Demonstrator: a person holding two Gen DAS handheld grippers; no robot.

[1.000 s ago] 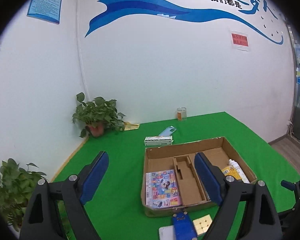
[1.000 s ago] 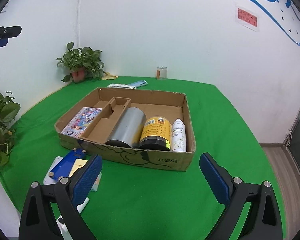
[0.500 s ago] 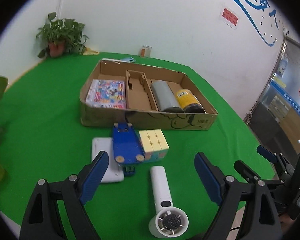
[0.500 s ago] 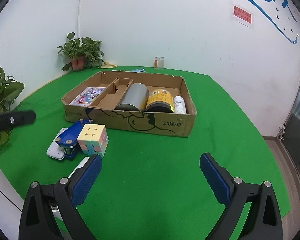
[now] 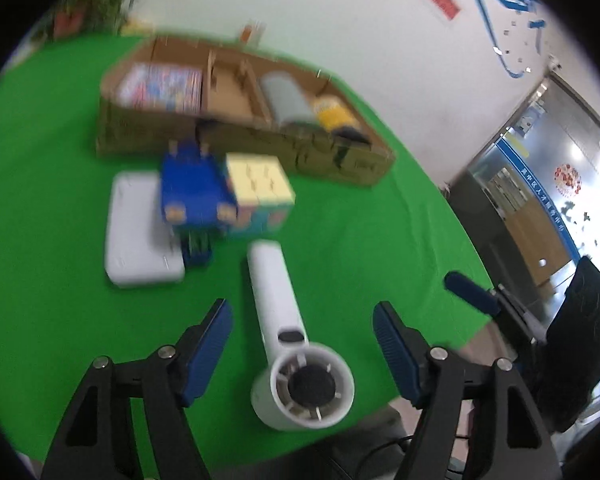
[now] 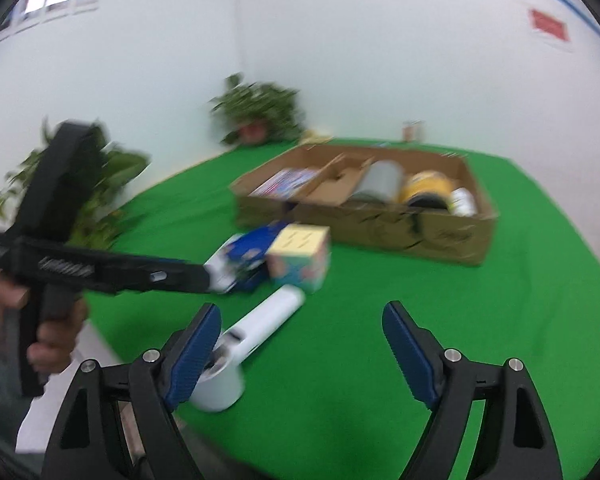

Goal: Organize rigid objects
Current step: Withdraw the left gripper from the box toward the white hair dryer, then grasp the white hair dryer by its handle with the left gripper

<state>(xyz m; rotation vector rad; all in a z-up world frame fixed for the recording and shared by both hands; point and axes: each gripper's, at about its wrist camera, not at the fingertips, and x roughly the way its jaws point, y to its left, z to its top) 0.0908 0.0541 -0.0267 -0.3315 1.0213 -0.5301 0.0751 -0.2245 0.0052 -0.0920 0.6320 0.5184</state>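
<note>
On the green tabletop (image 5: pixel 40 160), a cardboard box (image 5: pixel 236 136) already holds cans and a booklet. In front lie a white case (image 5: pixel 136 236), a puzzle cube (image 5: pixel 260 188) and a white handheld fan (image 5: pixel 284 332). The left claw (image 5: pixel 302 338) straddles the fan, jaws just narrowing, not touching; the right claw (image 6: pixel 302 340) is released too. A hurried pinch could roll the fan off the near edge.

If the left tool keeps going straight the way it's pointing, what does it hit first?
Most likely the white handheld fan, lying on the green cloth between the left tool's open fingers; depth is blurred.
</note>
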